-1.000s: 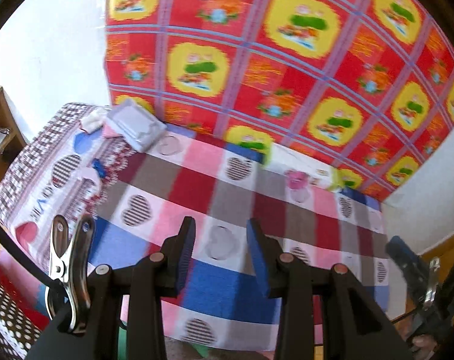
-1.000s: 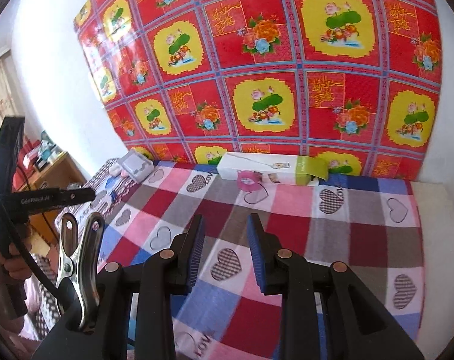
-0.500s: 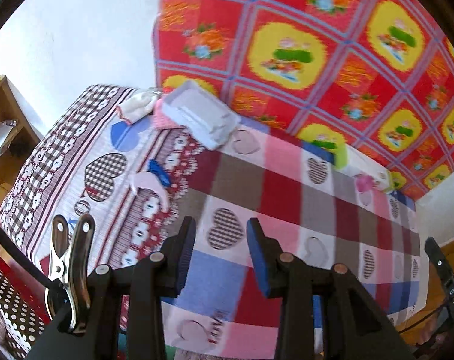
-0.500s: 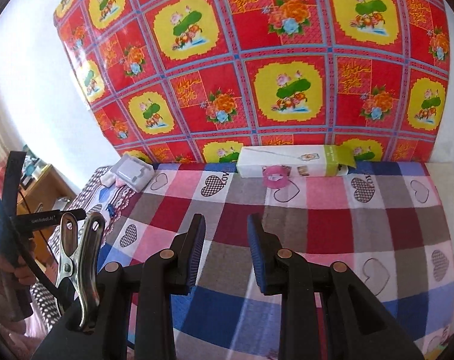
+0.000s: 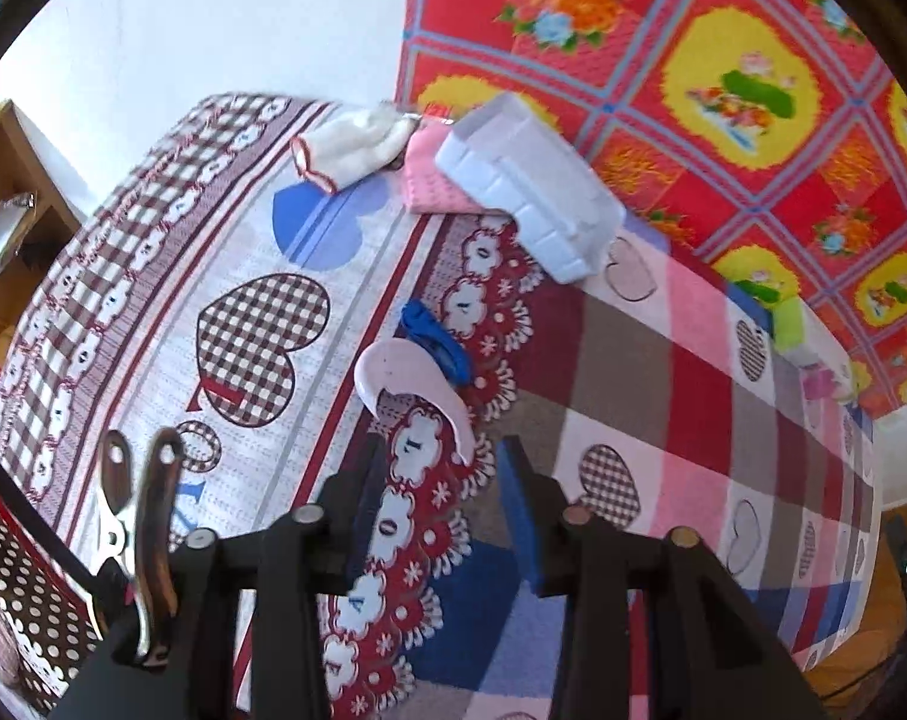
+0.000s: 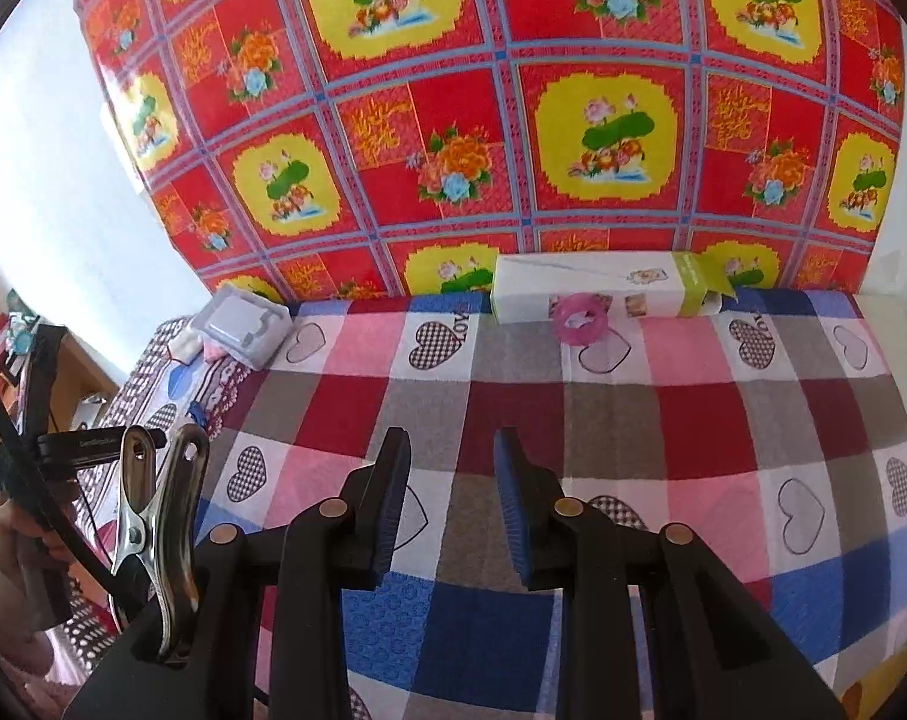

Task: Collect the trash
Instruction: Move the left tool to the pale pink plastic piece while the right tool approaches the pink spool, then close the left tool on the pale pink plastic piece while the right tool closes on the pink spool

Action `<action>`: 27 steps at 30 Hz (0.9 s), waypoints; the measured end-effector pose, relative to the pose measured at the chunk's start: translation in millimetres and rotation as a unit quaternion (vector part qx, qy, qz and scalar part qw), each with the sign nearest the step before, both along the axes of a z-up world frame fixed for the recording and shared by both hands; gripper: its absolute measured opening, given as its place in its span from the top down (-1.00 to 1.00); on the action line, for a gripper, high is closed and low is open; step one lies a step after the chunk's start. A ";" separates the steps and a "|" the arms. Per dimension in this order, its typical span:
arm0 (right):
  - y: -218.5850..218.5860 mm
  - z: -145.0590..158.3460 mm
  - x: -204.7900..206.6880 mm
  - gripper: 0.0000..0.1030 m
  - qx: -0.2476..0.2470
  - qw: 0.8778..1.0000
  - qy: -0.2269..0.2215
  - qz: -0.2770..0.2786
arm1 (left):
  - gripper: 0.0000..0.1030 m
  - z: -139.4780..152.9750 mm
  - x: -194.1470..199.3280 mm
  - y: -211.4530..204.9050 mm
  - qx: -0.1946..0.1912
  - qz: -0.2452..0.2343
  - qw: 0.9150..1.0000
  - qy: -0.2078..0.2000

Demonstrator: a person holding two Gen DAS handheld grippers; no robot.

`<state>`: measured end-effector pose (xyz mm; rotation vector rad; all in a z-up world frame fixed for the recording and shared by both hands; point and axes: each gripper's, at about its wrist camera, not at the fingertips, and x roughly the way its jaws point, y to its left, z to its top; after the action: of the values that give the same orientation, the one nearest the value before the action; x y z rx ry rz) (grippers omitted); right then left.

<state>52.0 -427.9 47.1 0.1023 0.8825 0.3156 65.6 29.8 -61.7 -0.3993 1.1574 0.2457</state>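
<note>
1. Pale pink scrap [image 5: 411,381], a curved peel-looking piece, is the bit of trash that matters here. It lies on the bedspread [image 5: 153,324] just past the left gripper [image 5: 438,468], at about 12 o'clock from the fingertips, maybe a hair toward 11.
2. Its long axis runs from roughly 10 o'clock down to 4 o'clock, with the lower tip ending right at the gap between the fingers.
3. A blue scrap [image 5: 438,342] sits touching it on the far side, around 1 o'clock.
4. Left jaws are opening with nothing between them yet, only cloth showing through the gap.
5. Further right, the right gripper [image 6: 450,480] is partly spread and empty too, hovering over the checked blanket [image 6: 633,420]. Its nearest candidate is a pink ring [image 6: 579,318] way off at 12 to 1 o'clock, against a long white box [image 6: 591,288].
6. So I'd say the left hand is clearly nearer to its trash. It'd probably need a slight twist to close across the scrap rather than along it.
</note>
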 end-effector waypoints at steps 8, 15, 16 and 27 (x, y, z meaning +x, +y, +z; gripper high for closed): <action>9.6 -10.9 13.6 0.42 -0.015 1.000 0.014 0.007 | -0.05 -21.4 15.7 8.2 0.004 0.013 1.000 0.010; 9.9 -19.5 22.8 0.42 -0.014 1.000 0.028 0.004 | -0.12 -34.8 28.2 1.9 0.027 0.000 0.999 0.022; 10.0 -20.5 24.6 0.42 -0.014 0.999 0.029 0.003 | -0.13 -35.2 29.4 1.0 0.032 -0.002 0.999 0.020; 10.3 -32.8 43.0 0.42 -0.013 0.999 0.046 0.002 | 0.14 -38.0 29.4 -3.5 0.079 -0.010 0.997 0.015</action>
<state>95.0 -417.5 14.3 0.0910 0.9771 0.3058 95.0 26.3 -99.7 -0.2463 1.1614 0.3246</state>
